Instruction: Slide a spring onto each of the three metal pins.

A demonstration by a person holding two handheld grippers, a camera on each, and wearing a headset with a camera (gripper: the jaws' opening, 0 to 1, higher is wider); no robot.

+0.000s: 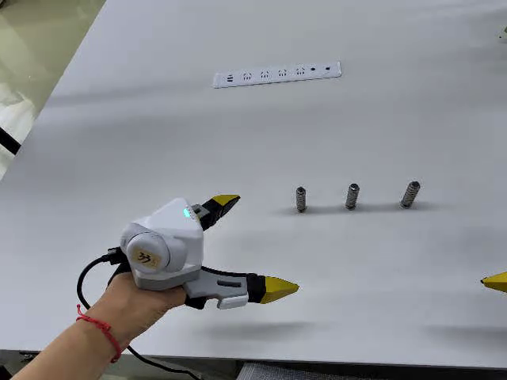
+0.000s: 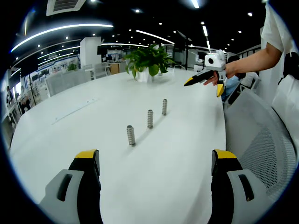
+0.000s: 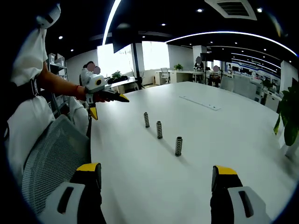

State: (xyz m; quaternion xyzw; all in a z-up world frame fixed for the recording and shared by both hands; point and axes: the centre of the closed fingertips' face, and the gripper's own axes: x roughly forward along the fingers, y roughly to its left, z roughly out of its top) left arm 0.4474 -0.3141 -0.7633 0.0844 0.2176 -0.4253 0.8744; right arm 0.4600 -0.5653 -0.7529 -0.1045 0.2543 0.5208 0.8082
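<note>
Three pins (image 1: pixel 352 196) in a row on the table (image 1: pixel 158 134) — power strip (image 1: pixel 277 74) behind, left tongs (image 1: pixel 253 244) before.

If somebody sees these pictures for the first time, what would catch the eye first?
First, the row of three springs, standing upright near the middle of the white table. Next, the left gripper at the lower left of the head view, held in a hand, its yellow-tipped jaws wide open and pointing toward the springs. A white power strip lies farther back on the table.
</note>
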